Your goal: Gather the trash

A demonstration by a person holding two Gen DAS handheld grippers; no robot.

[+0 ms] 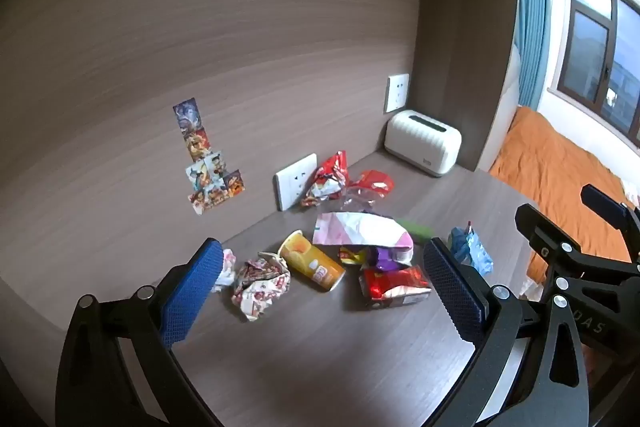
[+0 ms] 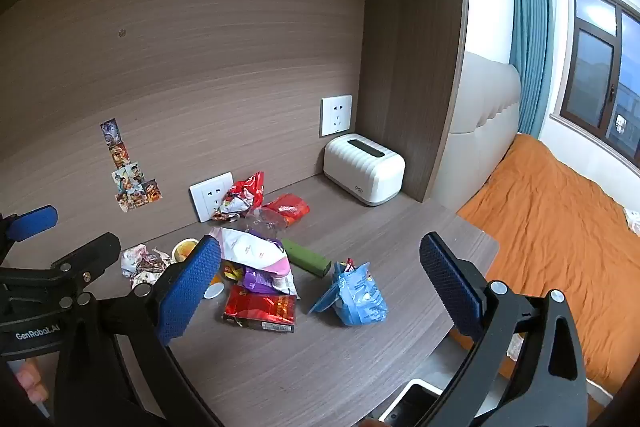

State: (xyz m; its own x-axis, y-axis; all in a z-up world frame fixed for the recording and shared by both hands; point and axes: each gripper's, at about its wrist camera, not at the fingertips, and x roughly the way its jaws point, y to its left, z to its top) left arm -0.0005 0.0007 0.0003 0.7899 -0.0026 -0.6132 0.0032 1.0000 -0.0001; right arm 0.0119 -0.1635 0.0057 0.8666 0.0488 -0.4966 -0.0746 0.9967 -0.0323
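Observation:
Trash lies in a heap on the wooden desk (image 1: pixel 320 355): a crumpled paper wrapper (image 1: pixel 260 281), a yellow chip can (image 1: pixel 312 261) on its side, a red foil pack (image 1: pixel 394 285), a pink-white bag (image 1: pixel 360 229), a blue bag (image 2: pixel 354 295), a green pack (image 2: pixel 306 257) and red wrappers (image 2: pixel 246 195) by the wall. My left gripper (image 1: pixel 320 283) is open and empty, hovering in front of the heap. My right gripper (image 2: pixel 320 279) is open and empty, above the blue bag and red pack (image 2: pixel 260 309).
A white ribbed box (image 2: pixel 364 169) stands in the back right corner. Wall sockets (image 2: pixel 210 195) and stickers (image 2: pixel 128 167) are on the back panel. An orange bed (image 2: pixel 560 227) lies right of the desk edge. A white bin rim (image 2: pixel 412 403) shows below the desk front.

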